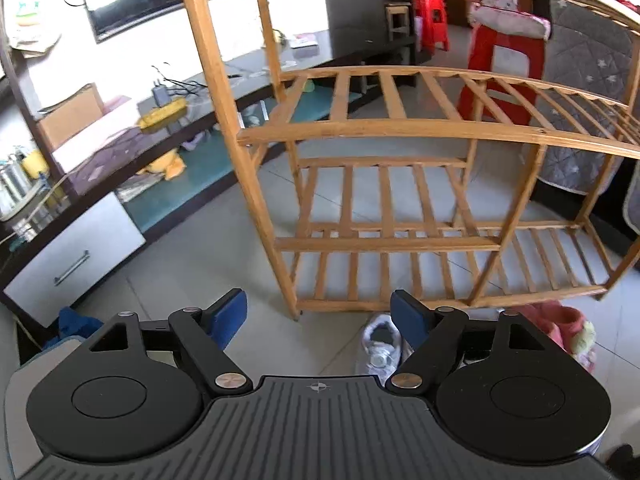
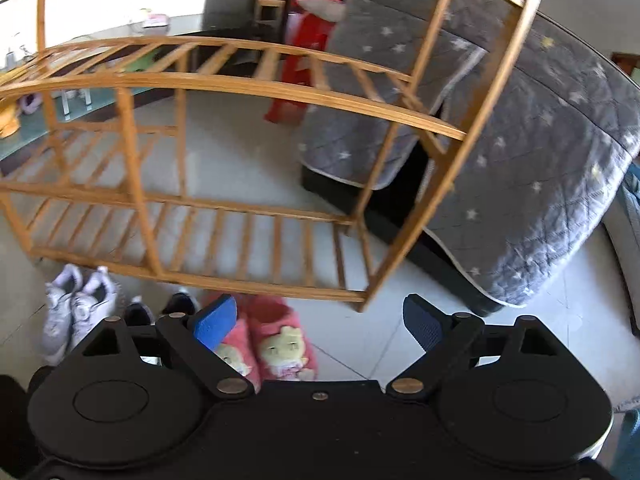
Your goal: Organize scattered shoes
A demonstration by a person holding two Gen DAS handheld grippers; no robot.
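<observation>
Both the left gripper [image 1: 318, 318] and the right gripper [image 2: 318, 322] have their jaws wide apart, holding nothing. The fluffy pink slippers [image 2: 276, 340] and pale lilac sneakers [image 2: 74, 304] sit on the tiled floor [image 2: 248, 160], just in front of the slatted bamboo shoe rack [image 2: 224, 236].

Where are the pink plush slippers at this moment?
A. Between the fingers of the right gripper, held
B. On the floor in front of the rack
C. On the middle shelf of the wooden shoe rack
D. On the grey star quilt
B. In the right wrist view the pink plush slippers lie on the tiled floor just in front of the wooden shoe rack, whose shelves are bare, and the right gripper is open with nothing in it.
</observation>
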